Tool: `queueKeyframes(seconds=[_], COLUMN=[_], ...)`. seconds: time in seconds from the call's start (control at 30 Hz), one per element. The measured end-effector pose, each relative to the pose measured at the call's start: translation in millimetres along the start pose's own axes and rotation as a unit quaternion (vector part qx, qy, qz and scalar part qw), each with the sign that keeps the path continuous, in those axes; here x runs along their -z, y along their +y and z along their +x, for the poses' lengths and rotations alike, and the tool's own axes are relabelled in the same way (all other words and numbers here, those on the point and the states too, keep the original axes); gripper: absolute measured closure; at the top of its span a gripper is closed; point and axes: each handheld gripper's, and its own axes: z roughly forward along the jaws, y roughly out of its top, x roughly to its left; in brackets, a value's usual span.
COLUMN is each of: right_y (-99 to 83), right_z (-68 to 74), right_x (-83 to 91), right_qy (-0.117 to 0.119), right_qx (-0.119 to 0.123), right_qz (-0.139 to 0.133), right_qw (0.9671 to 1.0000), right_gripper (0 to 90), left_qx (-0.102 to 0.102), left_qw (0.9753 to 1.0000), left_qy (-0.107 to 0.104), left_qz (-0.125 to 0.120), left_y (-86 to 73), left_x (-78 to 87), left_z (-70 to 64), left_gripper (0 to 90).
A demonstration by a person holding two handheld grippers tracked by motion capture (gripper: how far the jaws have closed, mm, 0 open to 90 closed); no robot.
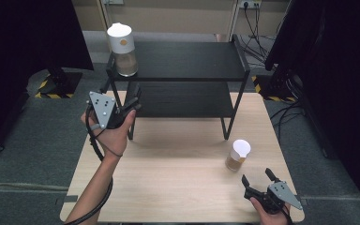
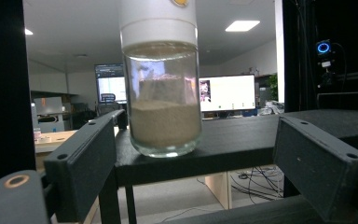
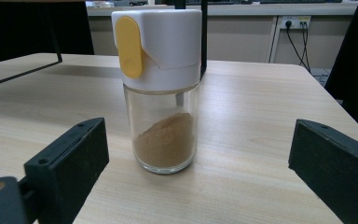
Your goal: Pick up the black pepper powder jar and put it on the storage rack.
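A glass spice jar (image 1: 123, 49) with a white lid and pale powder stands at the left end of the black shelf rack's top shelf (image 1: 187, 61). My left gripper (image 1: 133, 101) is held open just in front of and below it; in the left gripper view the jar (image 2: 161, 93) stands beyond the spread jaws, untouched. A second spice jar (image 1: 238, 155) with brown powder and a white lid with a yellow tab stands on the wooden table (image 1: 178, 187) at the right. My right gripper (image 1: 258, 177) is open near the front right edge, pointing at that jar (image 3: 161, 88), apart from it.
The black two-tier rack stands on the back half of the table, its lower shelf (image 1: 183, 99) bare. Its front legs (image 1: 226, 126) come down mid-table. Dark curtains flank both sides, and cables (image 1: 281, 117) lie on the floor to the right.
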Motion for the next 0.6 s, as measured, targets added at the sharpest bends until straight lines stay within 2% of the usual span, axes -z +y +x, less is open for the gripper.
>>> queueKeyframes(seconds=[0.6], right_y=[0.1], right_z=[0.3], right_x=[0.0], right_qy=[-0.001], right_qx=[0.001], right_qz=[0.0], right_qw=[1.0], right_gripper=[5.1], left_qx=[-0.001], left_qw=[0.9997], left_qy=[-0.02], left_qz=[0.016], left_y=[-28.8], left_x=[22.4], left_z=[-3.9], left_gripper=[12.8])
